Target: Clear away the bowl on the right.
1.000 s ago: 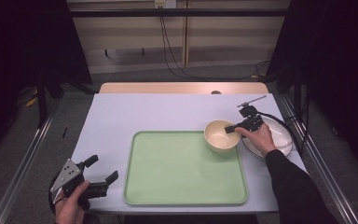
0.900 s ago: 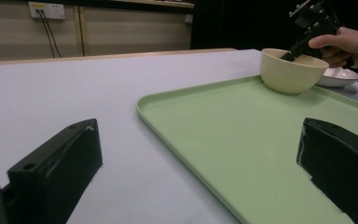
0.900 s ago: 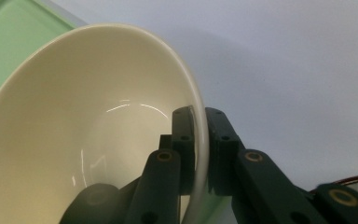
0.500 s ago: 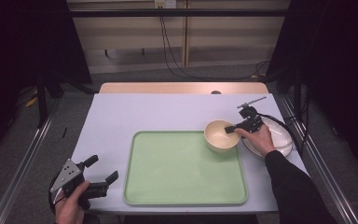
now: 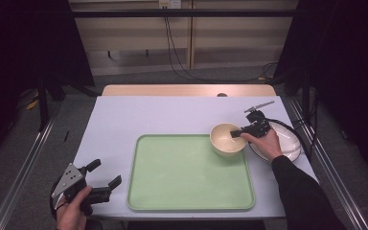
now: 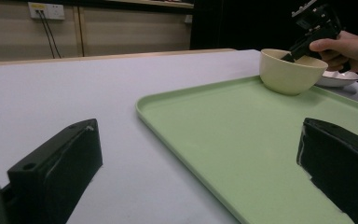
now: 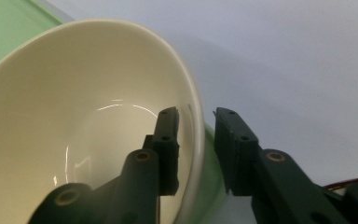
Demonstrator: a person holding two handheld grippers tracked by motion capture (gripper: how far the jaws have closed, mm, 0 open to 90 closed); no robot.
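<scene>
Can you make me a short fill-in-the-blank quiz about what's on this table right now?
1. The cream bowl sits on the far right corner of the green ____.
2. The jaws of the right gripper straddle the bowl's ____, one inside and one outside.
3. Behind the right hand, on the table, lies a white ____.
4. The left gripper near the table's front left corner holds ____.

Missing words: tray; rim; plate; nothing
</scene>
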